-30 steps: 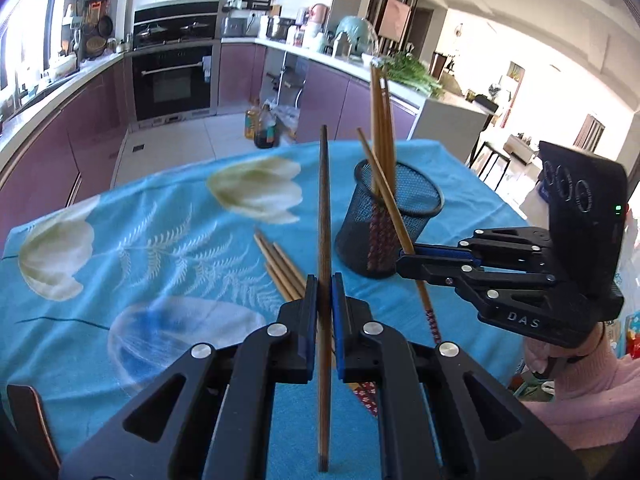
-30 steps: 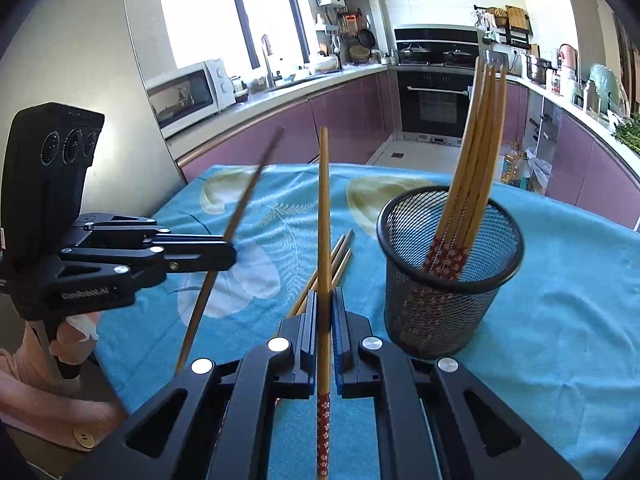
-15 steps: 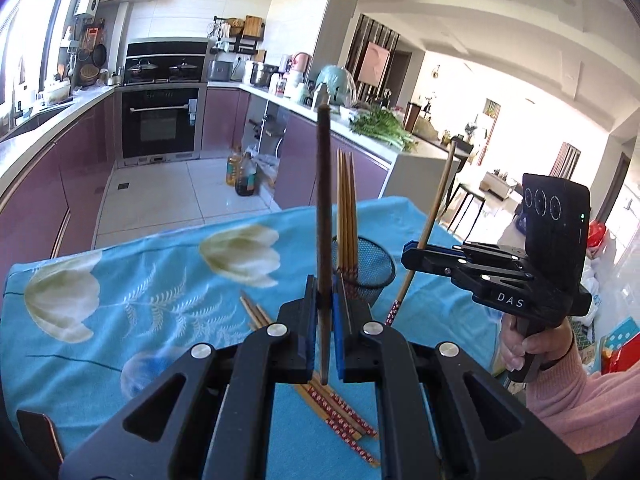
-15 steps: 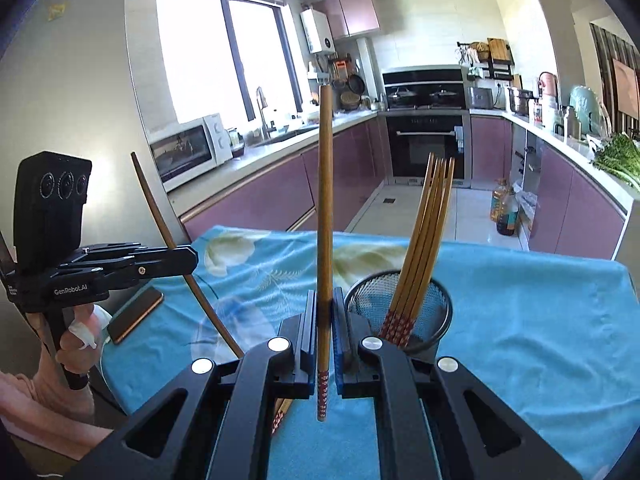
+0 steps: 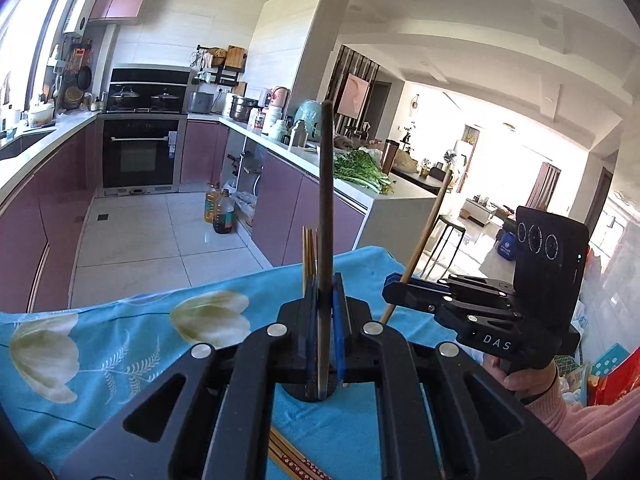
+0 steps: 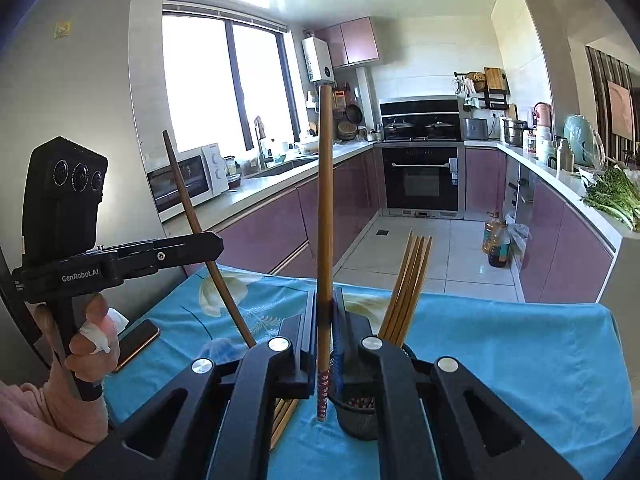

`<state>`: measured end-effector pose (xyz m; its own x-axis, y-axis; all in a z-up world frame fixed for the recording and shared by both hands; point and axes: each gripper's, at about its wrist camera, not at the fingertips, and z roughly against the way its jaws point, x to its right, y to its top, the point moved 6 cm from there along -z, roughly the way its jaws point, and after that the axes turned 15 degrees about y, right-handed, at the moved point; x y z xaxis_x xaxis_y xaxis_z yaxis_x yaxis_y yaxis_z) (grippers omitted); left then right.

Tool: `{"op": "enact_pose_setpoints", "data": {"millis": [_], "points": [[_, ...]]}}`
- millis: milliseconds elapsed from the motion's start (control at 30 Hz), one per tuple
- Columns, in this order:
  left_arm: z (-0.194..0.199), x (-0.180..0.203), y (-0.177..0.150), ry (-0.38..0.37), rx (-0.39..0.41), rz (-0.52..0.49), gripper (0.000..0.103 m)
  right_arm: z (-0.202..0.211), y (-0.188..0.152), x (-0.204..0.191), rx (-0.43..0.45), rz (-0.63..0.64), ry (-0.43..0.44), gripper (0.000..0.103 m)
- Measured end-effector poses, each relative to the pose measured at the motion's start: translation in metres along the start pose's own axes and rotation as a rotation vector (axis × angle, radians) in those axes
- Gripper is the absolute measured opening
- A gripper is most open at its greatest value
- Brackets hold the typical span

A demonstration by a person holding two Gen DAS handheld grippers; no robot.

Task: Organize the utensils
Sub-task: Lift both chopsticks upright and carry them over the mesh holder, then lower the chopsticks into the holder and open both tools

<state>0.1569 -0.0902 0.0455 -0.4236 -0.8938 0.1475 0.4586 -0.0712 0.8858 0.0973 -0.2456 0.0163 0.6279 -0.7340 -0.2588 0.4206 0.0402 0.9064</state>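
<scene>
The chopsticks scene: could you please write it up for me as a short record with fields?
left gripper: shut on dark brown wooden chopstick, held upright
right gripper: shut on light brown wooden chopstick with red patterned end, pointing down
black wire mesh holder: stands on table, holds several chopsticks leaning right
loose chopsticks: lie flat on cloth beside holder
table cover: blue floral tablecloth
other item: dark phone at left table edge
task state: two chopsticks in hand, not yet in holder
</scene>
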Motion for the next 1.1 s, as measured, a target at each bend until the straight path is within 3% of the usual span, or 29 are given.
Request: {"op": "enact_pose_setpoints", "data": {"millis": [400,767,1100], "points": [[-0.011,0.021,0.025,0.013,0.038,-0.028,0.007,-0.004,0.016,0.011,0.027,0.017,-0.036,0.006],[-0.041,0.035,0.007,0.063,-0.035,-0.097,0.008,-0.030,-0.008,0.037,-0.049,-0.037,-0.085,0.006],[-0.048,0.029,0.021,0.048,-0.010,-0.068,0.008,-0.037,-0.019,0.046,-0.076,-0.071,-0.092,0.006]]}}
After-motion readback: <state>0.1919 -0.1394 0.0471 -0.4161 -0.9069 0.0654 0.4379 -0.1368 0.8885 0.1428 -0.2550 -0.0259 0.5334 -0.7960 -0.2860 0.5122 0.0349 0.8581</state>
